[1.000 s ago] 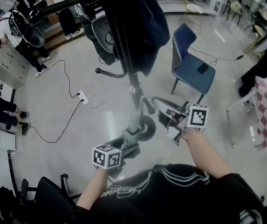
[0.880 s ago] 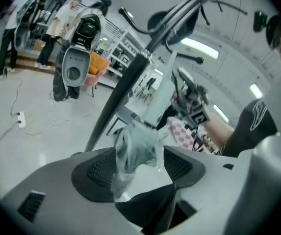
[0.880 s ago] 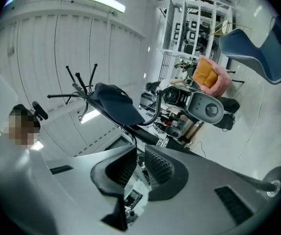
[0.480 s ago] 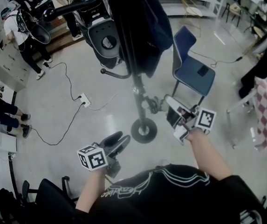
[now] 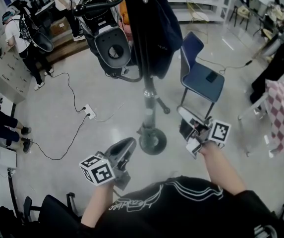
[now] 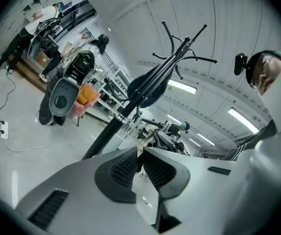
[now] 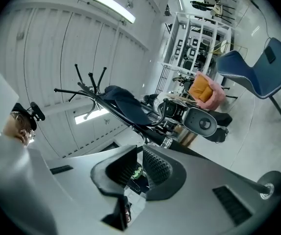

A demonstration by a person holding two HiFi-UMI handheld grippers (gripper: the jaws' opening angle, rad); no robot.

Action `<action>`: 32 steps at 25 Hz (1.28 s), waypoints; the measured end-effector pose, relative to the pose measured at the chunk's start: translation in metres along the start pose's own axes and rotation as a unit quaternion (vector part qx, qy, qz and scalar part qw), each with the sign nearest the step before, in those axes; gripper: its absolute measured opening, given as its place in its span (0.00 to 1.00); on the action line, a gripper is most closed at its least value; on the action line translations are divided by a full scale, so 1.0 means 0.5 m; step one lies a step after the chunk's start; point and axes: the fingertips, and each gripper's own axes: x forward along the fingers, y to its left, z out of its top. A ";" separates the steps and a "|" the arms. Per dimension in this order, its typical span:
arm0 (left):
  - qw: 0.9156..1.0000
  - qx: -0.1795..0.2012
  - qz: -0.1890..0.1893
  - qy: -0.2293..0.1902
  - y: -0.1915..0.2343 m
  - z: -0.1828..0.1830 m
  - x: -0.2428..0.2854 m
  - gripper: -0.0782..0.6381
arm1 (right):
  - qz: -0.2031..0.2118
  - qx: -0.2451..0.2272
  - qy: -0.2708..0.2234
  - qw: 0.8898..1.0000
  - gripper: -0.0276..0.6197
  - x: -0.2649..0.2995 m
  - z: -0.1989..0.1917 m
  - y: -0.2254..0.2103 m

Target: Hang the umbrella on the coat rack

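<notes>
The black coat rack (image 5: pixel 141 43) stands in front of me on a round base (image 5: pixel 152 143), with a dark jacket (image 5: pixel 164 29) on its top hooks. A grey, slim length that I take for the folded umbrella (image 5: pixel 149 110) hangs close along the lower pole. My left gripper (image 5: pixel 127 144) is held to the left of the base, apart from the pole. Its jaws are closing and nothing is between them (image 6: pixel 140 151). My right gripper (image 5: pixel 182 112) points at the pole from the right, a short way off it, and its pads (image 7: pixel 140 153) stand almost together, holding nothing that I can make out.
A blue chair (image 5: pixel 201 73) stands right of the rack. A black and grey machine (image 5: pixel 109 41) sits behind it on the left. A power strip with cables (image 5: pixel 88 114) lies on the floor. People stand at the far left (image 5: pixel 18 33), and a checked cloth (image 5: pixel 280 113) is at the right.
My left gripper let go of the grey length's lower end, rose off it and closed its jaws. The right gripper drew back a little to the right.
</notes>
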 end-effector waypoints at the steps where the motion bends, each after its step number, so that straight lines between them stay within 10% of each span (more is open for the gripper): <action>1: 1.000 0.005 0.000 -0.003 -0.009 0.002 -0.007 0.15 | -0.001 -0.005 0.002 1.000 0.11 -0.006 -0.009 0.012; 17: 0.981 0.159 -0.108 -0.023 -0.234 0.064 -0.108 0.11 | -0.016 -0.190 0.078 0.979 0.11 -0.052 -0.161 0.270; 22: 0.977 0.146 -0.157 -0.020 -0.304 0.068 -0.140 0.11 | 0.020 -0.201 0.096 0.975 0.11 -0.048 -0.186 0.366; 32: 0.978 0.154 -0.134 -0.042 -0.391 0.035 -0.163 0.11 | 0.039 -0.231 0.143 0.962 0.11 -0.102 -0.232 0.446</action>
